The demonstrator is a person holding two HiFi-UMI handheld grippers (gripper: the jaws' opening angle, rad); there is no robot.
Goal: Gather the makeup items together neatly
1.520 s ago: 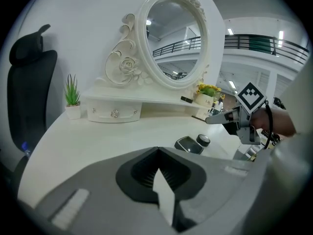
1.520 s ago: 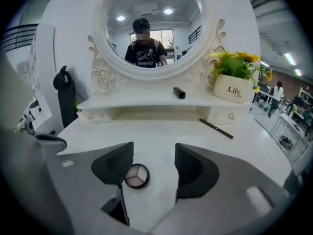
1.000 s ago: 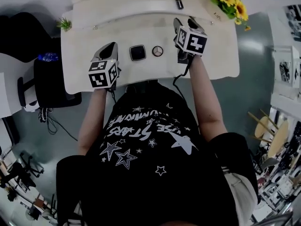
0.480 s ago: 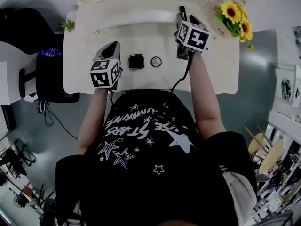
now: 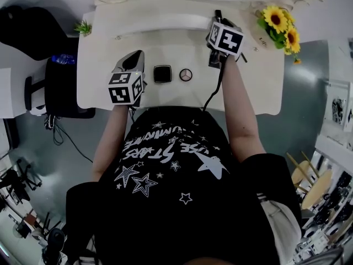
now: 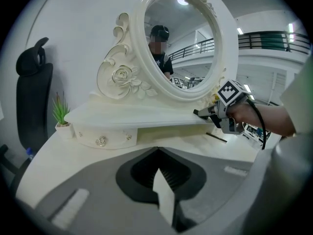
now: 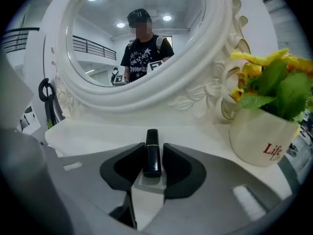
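Your right tongs (image 7: 151, 146) have just been closing and grip the slim black lipstick tube (image 7: 152, 158) near the white shelf's (image 7: 88, 131) right end; your left tongs (image 6: 157, 155) are closed, empty.

Your top: black tee (image 5: 182, 203), white stars and lettering | your left gripper (image 5: 134, 56) and right gripper (image 5: 218, 16): grey bodies, black-and-white marker cubes (image 5: 126, 87) | black cable (image 5: 214, 93) off your right gripper

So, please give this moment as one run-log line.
right hand-held gripper: jaws just closing on lipstick | left hand-held gripper: shut, empty
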